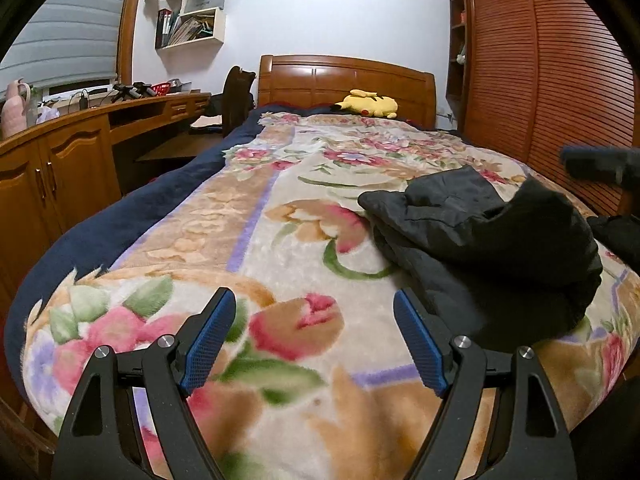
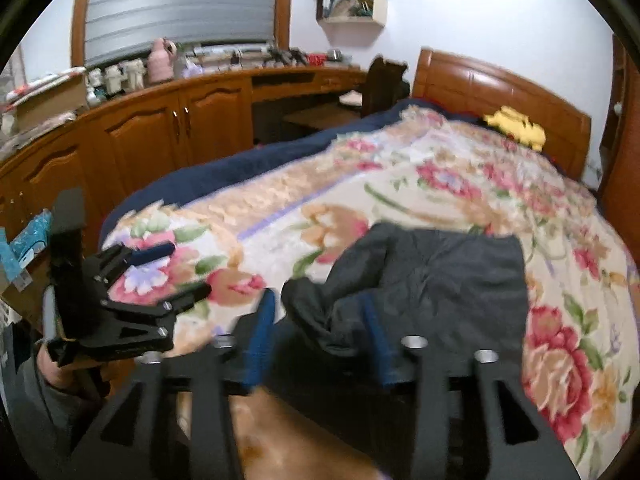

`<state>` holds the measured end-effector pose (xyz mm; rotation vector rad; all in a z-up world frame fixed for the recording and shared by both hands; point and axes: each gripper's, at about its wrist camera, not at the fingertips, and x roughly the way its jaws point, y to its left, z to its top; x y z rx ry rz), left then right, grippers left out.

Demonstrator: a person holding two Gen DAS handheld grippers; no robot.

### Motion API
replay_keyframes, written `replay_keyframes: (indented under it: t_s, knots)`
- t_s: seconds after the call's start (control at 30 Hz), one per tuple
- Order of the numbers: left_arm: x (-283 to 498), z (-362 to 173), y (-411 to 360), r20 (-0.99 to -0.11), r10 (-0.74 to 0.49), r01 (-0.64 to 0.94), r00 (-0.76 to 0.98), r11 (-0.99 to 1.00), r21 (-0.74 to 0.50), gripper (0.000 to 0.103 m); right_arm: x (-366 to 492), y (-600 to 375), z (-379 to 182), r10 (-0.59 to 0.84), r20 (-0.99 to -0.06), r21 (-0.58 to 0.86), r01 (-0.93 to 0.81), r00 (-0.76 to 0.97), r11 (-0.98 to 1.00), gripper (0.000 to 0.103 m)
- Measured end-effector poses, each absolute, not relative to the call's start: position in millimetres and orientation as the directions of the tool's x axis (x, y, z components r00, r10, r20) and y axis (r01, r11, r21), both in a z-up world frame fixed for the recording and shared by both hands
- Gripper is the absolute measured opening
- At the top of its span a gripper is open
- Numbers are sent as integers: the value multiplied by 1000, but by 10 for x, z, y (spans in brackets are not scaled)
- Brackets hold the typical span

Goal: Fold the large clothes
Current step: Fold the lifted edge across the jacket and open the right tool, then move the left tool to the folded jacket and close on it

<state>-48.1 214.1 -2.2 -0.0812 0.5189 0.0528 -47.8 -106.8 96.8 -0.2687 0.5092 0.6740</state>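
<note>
Dark clothing [image 2: 432, 280] lies crumpled at lower centre on the flowered blanket [image 1: 280, 208]; the right gripper [image 2: 320, 332] straddles a fold, jaws parted; the left gripper [image 1: 314, 332] is spread, empty; yellow plush toy [image 1: 370, 104] by the headboard [image 1: 344, 76].

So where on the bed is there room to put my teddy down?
The wide free patch is the floral blanket between the dark garment and the navy edge by the desk, running up toward the yellow plush toy at the headboard. The foot end is crowded: the garment lies bunched there with both grippers close by.
</note>
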Motion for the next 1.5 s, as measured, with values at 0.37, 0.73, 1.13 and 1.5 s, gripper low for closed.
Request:
replay_keyframes:
  t_s: [0.37,0.73,1.13,1.5]
  knots:
    - [-492,46,1998,-481,4,-45,877,996,-72,82,78,-1664,738,380,-540,-108,-510,751,853,45]
    - [-499,106,1853,-464,-8,-24,886,998,-62,82,635,-1146,-32,355,-671,-68,-532,650,844,40]
    - [-555,303,1584,-396,-132,77,909,985,-152,82,512,-1354,60,380,-625,-63,-529,682,846,41]
    - [-427,266,1261,-419,-241,176,875,966,-188,63,130,-1761,87,304,-582,-129,-455,754,881,52]
